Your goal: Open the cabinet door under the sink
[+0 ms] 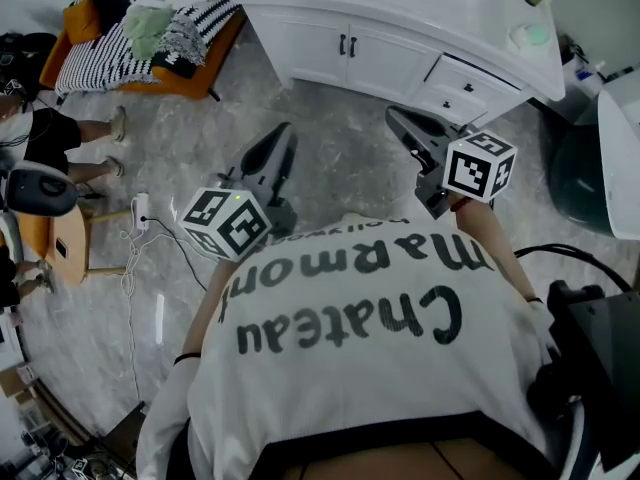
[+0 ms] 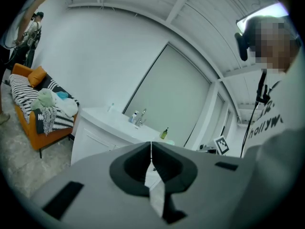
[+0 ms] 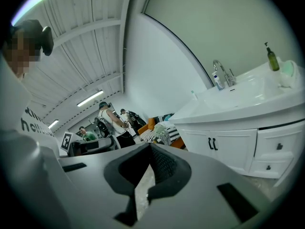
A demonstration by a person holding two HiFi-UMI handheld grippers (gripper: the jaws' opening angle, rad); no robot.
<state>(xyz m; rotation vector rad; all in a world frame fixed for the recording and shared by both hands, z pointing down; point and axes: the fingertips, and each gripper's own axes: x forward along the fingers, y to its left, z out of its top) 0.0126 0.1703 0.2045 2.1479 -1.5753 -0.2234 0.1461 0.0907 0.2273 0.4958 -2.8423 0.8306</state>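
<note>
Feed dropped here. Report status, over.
Left gripper shut, empty. Right gripper shut, empty. Cabinet doors closed, handles untouched. Nothing seen in the way.

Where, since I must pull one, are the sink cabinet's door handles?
Head view, upper middle: the two black handles sit side by side on the white cabinet, left of the drawers.

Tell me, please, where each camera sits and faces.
Head view: head-mounted, looking down at floor and sink cabinet; shows shirt, left gripper, right gripper.
Left gripper view: on left gripper, along shut fingers toward the sink cabinet; shirt at right.
Right gripper view: on right gripper, toward the cabinet doors; shirt at left.
Shared: both gripper views show the faucet.
</note>
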